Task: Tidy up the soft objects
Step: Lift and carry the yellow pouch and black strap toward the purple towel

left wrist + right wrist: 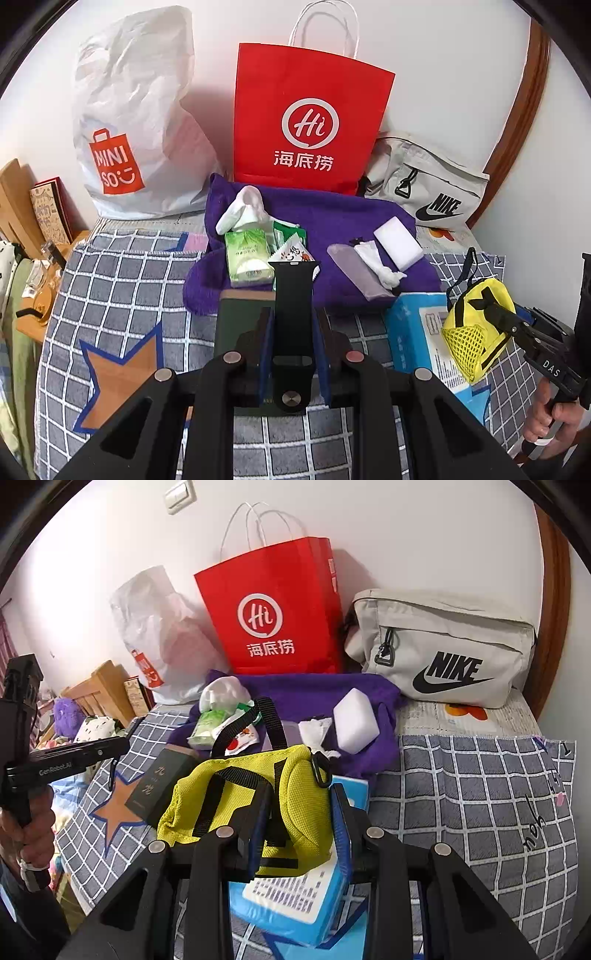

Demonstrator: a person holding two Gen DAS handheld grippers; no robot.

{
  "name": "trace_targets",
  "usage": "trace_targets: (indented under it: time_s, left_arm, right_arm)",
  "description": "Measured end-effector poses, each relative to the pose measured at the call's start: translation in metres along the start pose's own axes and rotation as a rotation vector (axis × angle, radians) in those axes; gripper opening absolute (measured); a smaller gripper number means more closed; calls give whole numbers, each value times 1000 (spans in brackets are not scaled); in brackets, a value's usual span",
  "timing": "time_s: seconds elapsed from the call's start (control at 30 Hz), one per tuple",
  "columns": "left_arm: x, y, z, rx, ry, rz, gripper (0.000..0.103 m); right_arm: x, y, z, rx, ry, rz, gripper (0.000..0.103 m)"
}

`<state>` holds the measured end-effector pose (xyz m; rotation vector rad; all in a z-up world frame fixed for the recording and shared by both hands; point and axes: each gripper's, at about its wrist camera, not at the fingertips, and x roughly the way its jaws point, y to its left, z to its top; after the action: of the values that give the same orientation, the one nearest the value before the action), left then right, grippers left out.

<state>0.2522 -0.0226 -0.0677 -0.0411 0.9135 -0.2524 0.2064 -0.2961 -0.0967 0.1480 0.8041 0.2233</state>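
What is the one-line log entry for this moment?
left gripper: shut on strap | right gripper: shut on pouch

Black gripper point(293, 325), blue pads point(266, 354)

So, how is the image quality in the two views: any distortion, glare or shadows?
Left wrist view: strong fisheye bending, dark corners; the white plastic bag looks glary, and the red paper bag casts a soft shadow on the wall. Right wrist view: same bending; the wall at left is overexposed; the yellow pouch is sharp.
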Motion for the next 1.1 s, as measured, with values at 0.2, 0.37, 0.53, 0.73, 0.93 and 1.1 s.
trace_targets:
  time_s: [0.2,0.37,0.53,0.73,0.93,1.1]
  left_arm:
    - [12,4,11,-4,6,-6,20]
    - [21,6,20,-3,11,-9,20]
    - [28,9,29,-6,11,-7,20]
    - [39,17,40,-19,16,-6,20]
    - [50,23,50,-24,19,-7,20]
    - [67,28,56,-47,42,-16,20]
  right_arm:
    - [13,-3,11,-2,4,-5,32]
    - [24,-5,22,1,3,-5,32]
    - [33,-4,33,-1,0,0,32]
    - [50,-5,49,-4,4,9,32]
    - [64,-3,65,-15,2,15,32]
    - [79,-1,81,-22,-3,22,32]
